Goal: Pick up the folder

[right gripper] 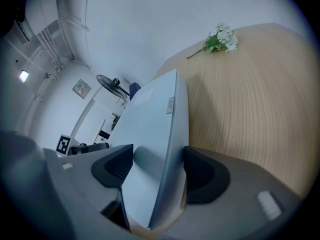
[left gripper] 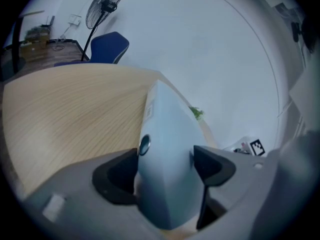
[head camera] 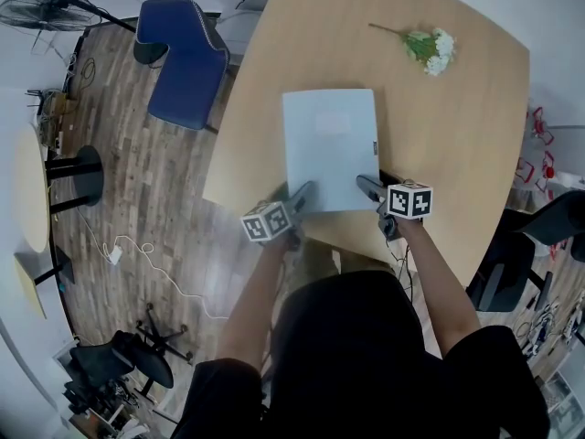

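A pale blue folder [head camera: 329,149] lies on the wooden table [head camera: 448,154], its near edge by the table's front edge. My left gripper [head camera: 300,193] is at its near left corner. In the left gripper view the folder [left gripper: 167,134] fills the gap, and the left gripper [left gripper: 165,166] is shut on it. My right gripper [head camera: 368,187] is at the near right corner. There the folder [right gripper: 155,119] crosses at a slant between the wide jaws of the right gripper [right gripper: 157,169], its spine against one pad, not clamped.
A small bunch of white flowers [head camera: 431,48] lies at the table's far side. A blue chair [head camera: 187,58] stands left of the table, a fan [head camera: 41,7] beyond it. A black chair [head camera: 530,236] is at the right, and a round table [head camera: 27,199] at far left.
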`<state>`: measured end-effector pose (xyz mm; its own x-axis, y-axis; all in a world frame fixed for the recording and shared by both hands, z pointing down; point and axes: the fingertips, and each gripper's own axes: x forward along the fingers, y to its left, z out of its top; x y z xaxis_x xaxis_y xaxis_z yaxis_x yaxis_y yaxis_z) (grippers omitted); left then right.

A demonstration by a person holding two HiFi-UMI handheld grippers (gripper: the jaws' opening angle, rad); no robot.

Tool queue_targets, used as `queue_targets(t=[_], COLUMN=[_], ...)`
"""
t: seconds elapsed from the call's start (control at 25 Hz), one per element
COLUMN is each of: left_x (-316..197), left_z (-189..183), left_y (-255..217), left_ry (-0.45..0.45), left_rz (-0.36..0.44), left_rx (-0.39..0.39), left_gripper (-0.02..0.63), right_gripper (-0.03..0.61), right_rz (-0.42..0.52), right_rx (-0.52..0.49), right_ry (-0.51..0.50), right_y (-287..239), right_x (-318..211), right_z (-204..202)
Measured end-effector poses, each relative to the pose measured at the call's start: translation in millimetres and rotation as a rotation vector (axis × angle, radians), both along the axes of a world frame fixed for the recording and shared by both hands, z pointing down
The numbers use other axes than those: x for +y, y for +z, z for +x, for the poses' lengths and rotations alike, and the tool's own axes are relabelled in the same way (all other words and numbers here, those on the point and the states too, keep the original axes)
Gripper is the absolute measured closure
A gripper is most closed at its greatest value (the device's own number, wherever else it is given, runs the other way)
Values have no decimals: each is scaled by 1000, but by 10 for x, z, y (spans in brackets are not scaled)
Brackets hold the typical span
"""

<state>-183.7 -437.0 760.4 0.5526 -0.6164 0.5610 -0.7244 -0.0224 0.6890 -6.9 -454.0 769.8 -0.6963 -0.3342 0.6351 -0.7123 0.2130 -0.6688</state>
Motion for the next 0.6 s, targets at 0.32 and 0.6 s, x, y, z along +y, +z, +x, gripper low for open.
queue_targets(t=[0.32,0.6], left_x=[174,272], left_z=[-83,-214], left_y=[-428,-1116], left_ry=[16,13], left_rz=[143,304], left_rx=[-53,-119], left_gripper=[261,261], right_gripper=[261,261], right_rz=[104,246], right_rx=[4,-19], right_ry=[-29,-24], right_y=[-369,-967], right_x=[242,337], right_z=[-83,-219])
